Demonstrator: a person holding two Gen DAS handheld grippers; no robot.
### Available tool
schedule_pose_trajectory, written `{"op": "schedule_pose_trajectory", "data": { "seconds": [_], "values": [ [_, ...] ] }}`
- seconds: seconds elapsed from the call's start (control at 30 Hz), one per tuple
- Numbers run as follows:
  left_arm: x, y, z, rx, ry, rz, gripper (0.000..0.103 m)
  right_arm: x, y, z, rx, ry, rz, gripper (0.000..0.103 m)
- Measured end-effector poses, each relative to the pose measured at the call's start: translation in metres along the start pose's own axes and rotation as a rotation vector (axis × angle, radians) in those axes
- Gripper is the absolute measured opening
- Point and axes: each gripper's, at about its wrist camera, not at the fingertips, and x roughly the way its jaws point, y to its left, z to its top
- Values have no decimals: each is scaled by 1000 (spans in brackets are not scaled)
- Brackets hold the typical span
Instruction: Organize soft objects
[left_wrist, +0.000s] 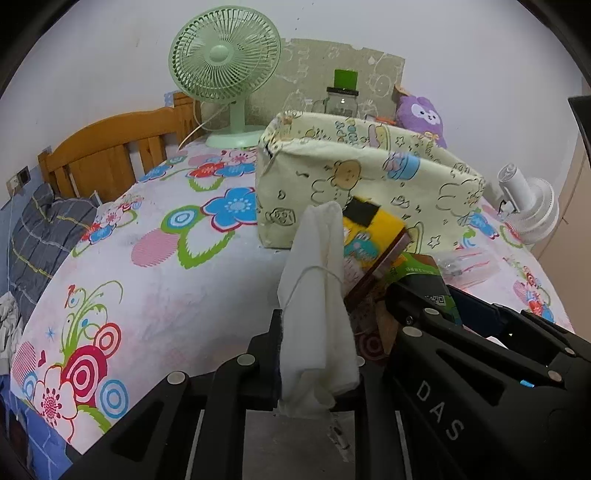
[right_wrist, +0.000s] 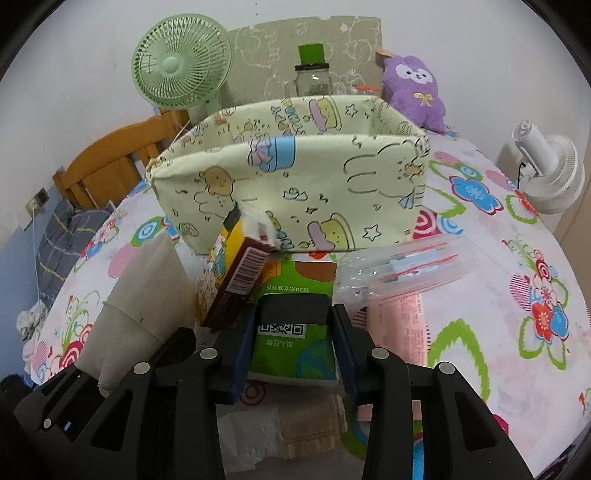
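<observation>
My left gripper (left_wrist: 317, 343) is shut on a white cloth pouch (left_wrist: 314, 280) with a thin string, which stands upright between its fingers. In the right wrist view the same pouch (right_wrist: 129, 295) shows at the lower left. My right gripper (right_wrist: 291, 321) is shut on a green tissue pack (right_wrist: 284, 347) with a QR code; its blue pads (right_wrist: 240, 354) press the pack's sides. The right gripper (left_wrist: 436, 299) is also seen in the left wrist view, just right of the pouch. A pale yellow cartoon-print fabric basket (right_wrist: 295, 177) stands open right behind both.
A yellow and brown box (right_wrist: 240, 273) leans against the pack. A clear zip bag (right_wrist: 406, 269) lies to the right on the flowered bedsheet (left_wrist: 147, 280). Behind the basket are a purple plush (right_wrist: 413, 88), a glass jar (right_wrist: 312, 79), a green fan (left_wrist: 221, 59) and a white fan (right_wrist: 550, 170).
</observation>
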Motion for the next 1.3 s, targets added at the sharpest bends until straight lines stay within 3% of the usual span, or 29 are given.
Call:
{"op": "schedule_pose_trajectory", "data": {
  "seconds": [1.3],
  "values": [
    [-86,-30,56,15,-169,-40,14,-112,-10,48,29,-200,-12,43]
  ]
}}
